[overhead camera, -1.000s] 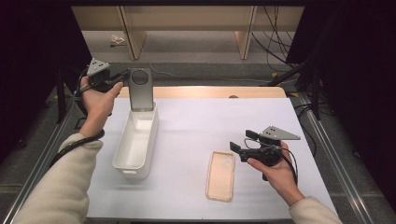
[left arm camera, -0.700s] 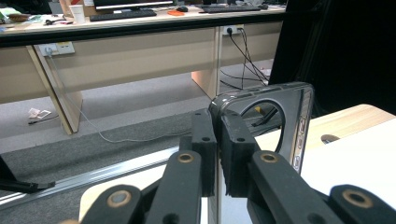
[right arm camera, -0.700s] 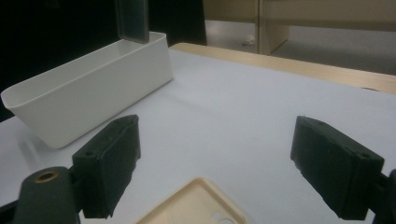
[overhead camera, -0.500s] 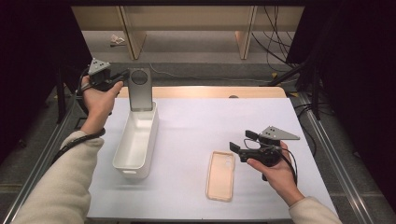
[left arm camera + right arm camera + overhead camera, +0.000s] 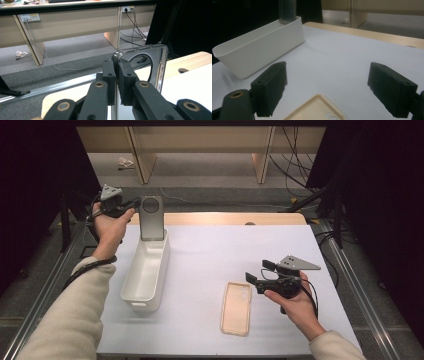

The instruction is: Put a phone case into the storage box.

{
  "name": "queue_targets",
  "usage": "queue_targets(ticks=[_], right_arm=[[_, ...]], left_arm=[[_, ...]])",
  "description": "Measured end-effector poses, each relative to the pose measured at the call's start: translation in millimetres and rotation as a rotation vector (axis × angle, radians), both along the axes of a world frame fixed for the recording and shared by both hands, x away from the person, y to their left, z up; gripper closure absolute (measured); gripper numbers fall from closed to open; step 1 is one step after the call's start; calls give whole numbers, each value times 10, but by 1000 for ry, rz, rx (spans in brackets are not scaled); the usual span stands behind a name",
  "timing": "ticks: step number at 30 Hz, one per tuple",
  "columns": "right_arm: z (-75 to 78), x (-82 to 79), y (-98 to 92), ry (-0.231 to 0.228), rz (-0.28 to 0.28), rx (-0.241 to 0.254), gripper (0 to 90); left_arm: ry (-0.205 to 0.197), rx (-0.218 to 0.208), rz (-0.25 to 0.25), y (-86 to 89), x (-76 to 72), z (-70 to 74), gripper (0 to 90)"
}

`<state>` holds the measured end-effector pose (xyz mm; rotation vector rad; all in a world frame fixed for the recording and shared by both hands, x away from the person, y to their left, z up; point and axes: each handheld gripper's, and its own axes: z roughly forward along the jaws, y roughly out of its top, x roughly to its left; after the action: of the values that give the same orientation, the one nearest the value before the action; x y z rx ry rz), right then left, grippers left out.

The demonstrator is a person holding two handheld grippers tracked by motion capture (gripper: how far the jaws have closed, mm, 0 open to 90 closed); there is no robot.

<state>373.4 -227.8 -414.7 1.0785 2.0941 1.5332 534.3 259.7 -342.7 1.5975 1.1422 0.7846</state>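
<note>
1. A white sheet-covered table top (image 5: 210,255) with a pale wooden edge strip at its far side bears the work; metal rails run along both flanks.
2. Beyond it lie grey carpet, light wooden furniture legs, a wall socket strip and loose black cables, with black curtains at either side.
3. The left gripper (image 5: 134,206) is clamped on the edge of a dark grey glossy phone with a round ring on its back (image 5: 151,217), held upright with its lower end inside the far end of a long white plastic bin (image 5: 145,276).
4. The right gripper (image 5: 256,274) stands with jaws wide apart, holding nothing, just beside a beige rubbery phone case (image 5: 236,308) lying flat, open side up, near the front edge.
</note>
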Motion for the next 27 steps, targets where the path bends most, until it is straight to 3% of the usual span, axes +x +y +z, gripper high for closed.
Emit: queue_targets(ticks=[7, 19, 27], right_arm=[[-4, 3, 1, 1, 3, 0, 170], [-15, 5, 3, 2, 4, -8, 170], [-15, 6, 1, 4, 5, -5, 170]], left_arm=[[11, -15, -5, -16, 45, -104, 845], [53, 8, -4, -11, 109, -292, 844], [67, -9, 4, 19, 104, -363, 844]])
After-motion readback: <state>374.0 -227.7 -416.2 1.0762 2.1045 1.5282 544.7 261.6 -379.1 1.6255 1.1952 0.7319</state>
